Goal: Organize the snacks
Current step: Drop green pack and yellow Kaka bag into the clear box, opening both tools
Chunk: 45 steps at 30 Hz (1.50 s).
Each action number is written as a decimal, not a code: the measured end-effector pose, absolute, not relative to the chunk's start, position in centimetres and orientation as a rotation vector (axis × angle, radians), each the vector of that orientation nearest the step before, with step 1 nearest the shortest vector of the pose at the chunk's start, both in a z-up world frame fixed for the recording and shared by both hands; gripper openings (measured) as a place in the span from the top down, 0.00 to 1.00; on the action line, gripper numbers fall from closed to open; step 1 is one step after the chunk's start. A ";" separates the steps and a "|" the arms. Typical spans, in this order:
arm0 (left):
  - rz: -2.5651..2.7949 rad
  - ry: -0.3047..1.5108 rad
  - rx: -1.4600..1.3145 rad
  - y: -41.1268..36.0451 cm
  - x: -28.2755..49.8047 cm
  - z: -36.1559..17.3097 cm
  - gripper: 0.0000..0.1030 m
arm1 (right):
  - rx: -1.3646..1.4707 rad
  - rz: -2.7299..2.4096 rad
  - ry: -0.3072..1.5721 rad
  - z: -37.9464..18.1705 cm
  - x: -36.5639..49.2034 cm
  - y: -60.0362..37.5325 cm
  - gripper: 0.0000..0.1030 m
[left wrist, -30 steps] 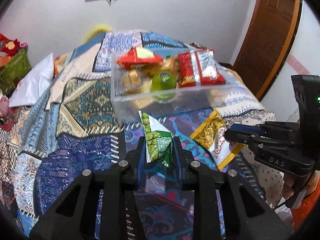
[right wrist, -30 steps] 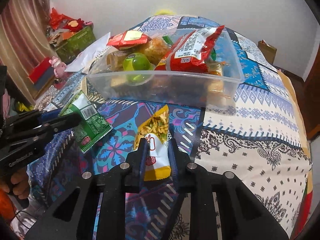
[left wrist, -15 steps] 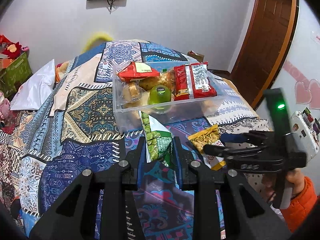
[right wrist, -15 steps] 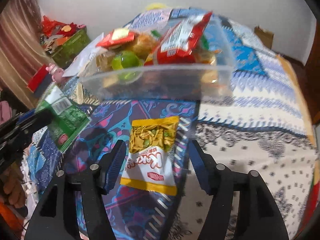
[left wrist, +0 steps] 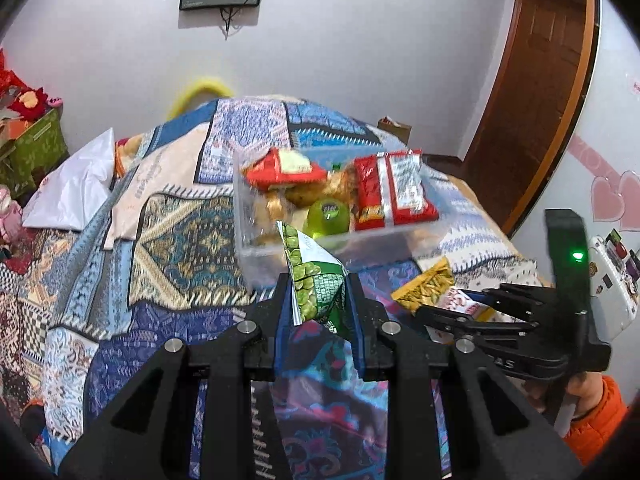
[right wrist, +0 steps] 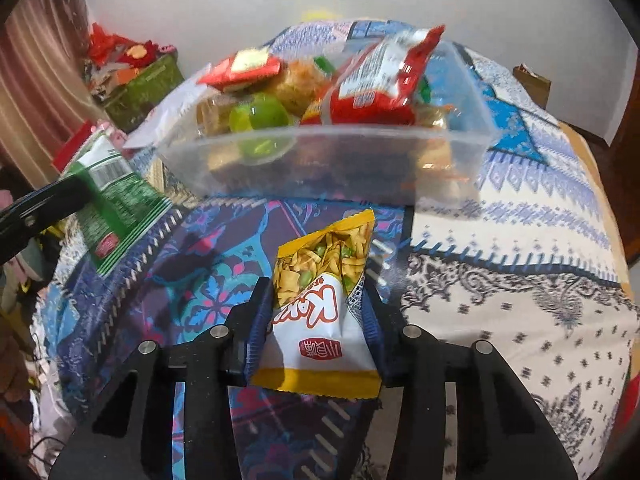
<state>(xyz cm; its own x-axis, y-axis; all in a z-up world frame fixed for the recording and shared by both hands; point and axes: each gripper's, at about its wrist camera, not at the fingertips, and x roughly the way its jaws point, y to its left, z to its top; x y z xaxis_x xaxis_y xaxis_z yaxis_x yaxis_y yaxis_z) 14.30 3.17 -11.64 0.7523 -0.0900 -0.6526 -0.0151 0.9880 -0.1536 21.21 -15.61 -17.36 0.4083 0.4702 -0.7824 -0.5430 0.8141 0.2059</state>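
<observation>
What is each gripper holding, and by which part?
Left gripper: green pea packet, lower end. Right gripper: yellow snack packet, across its lower half.

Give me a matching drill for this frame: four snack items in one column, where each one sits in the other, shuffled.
Things
1. green pea packet
2. yellow packet
3. red packet
4. green jelly cup

Places
A. held by the right gripper
B. on top of the pile in the clear bin
C. held by the left gripper
D. in the bin, against its near wall

Pairs: 1-C, 2-A, 3-B, 4-D
</observation>
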 end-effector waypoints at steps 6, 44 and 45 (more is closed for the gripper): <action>-0.058 0.658 -0.147 2.6 15.7 -9.6 0.76 | -0.035 0.624 0.849 -13.3 21.7 -17.0 0.62; -0.035 0.689 -0.129 1.5 27.9 -12.1 0.38 | -0.152 0.404 0.783 -13.0 29.8 -15.5 0.34; -0.035 0.683 -0.122 1.5 27.6 -11.7 0.38 | -0.151 0.406 0.774 -12.7 29.5 -15.6 0.34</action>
<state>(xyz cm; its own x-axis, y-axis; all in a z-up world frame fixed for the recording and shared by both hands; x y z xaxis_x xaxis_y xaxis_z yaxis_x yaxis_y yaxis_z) 27.58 1.46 -11.73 0.7756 -0.0726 -0.6270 -0.0077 0.9922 -0.1244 29.53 -15.58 -12.72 0.6427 0.2999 -0.7050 -0.4096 0.9121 0.0146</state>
